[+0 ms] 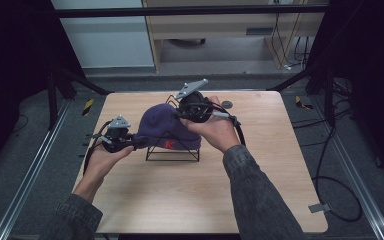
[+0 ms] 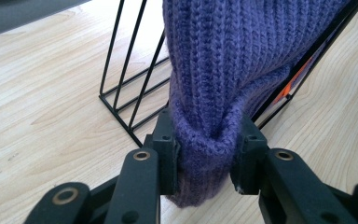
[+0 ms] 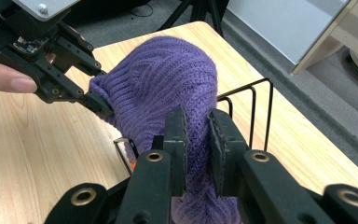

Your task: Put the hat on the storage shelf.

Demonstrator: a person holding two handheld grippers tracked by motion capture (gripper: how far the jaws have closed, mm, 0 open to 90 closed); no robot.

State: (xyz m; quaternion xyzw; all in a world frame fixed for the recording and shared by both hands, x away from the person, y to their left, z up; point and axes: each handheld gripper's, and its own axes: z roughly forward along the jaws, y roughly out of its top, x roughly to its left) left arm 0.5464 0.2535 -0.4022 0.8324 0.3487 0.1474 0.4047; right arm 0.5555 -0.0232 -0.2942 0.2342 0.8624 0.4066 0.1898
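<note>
A purple knit beanie [image 1: 162,125] is draped over a black wire rack [image 1: 172,156] at the middle of the wooden table [image 1: 260,190]. My left gripper [image 1: 139,141] comes in from the left, shut on the beanie's brim. In the left gripper view the gripper [image 2: 207,149] pinches a bunched fold of the beanie [image 2: 242,56], with the rack [image 2: 126,79] behind. My right gripper [image 1: 182,116] is at the hat's far right side. In the right gripper view the gripper [image 3: 196,140] is shut on the beanie [image 3: 168,74]. An orange mark [image 1: 168,144] shows on the brim.
A small dark round disc [image 1: 227,104] lies on the table behind the right hand. Black stand legs [image 1: 75,80] and cables [image 1: 330,150] run along the floor on both sides. A grey clip [image 1: 320,207] sits at the table's near right corner.
</note>
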